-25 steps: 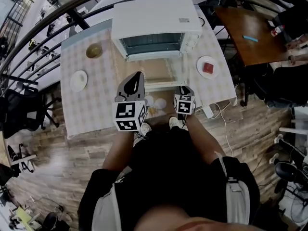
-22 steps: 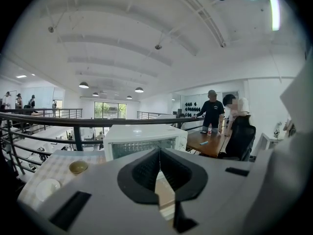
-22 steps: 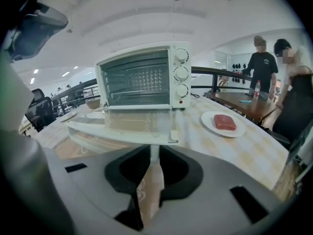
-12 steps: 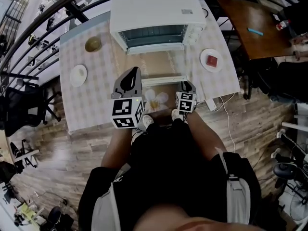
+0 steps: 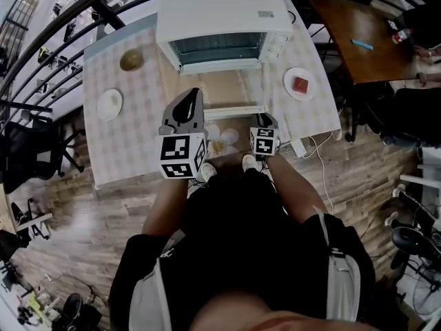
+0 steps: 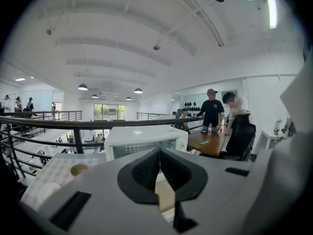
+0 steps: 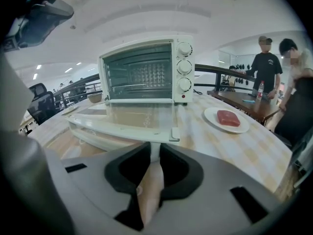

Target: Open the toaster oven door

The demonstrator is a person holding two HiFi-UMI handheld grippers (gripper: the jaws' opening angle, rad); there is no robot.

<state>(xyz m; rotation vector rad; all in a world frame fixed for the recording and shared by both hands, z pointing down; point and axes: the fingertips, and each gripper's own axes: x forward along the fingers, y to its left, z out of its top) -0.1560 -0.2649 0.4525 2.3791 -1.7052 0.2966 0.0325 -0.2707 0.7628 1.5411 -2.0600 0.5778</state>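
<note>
Table: one, checked cloth on top (image 5: 131, 140), everything below sits on it.
Toaster oven: one, white boxy metal toaster oven (image 5: 220, 16), far middle of the table. Three round knobs (image 7: 184, 49) stacked down its right side.
Oven door: one glass-paned oven door (image 5: 224, 88), already dropped flat toward the near edge, with a white bar handle (image 5: 227, 109) along the front.
Grippers: two. Right gripper (image 5: 260, 118) is down at the handle's right end, jaws just starting to open, handle between them and touching both pads as far as visible. Left gripper (image 5: 195, 92) is raised just left of the door, jaws closed together, nothing in them.
Plates: two, white and round. Right plate (image 5: 289, 76) beside the oven with one red slab of meat (image 5: 300, 83). Left plate (image 5: 109, 105) out on the left.
Bowl: one, small brownish bowl (image 5: 131, 60), left of the oven, beyond the left plate.
</note>
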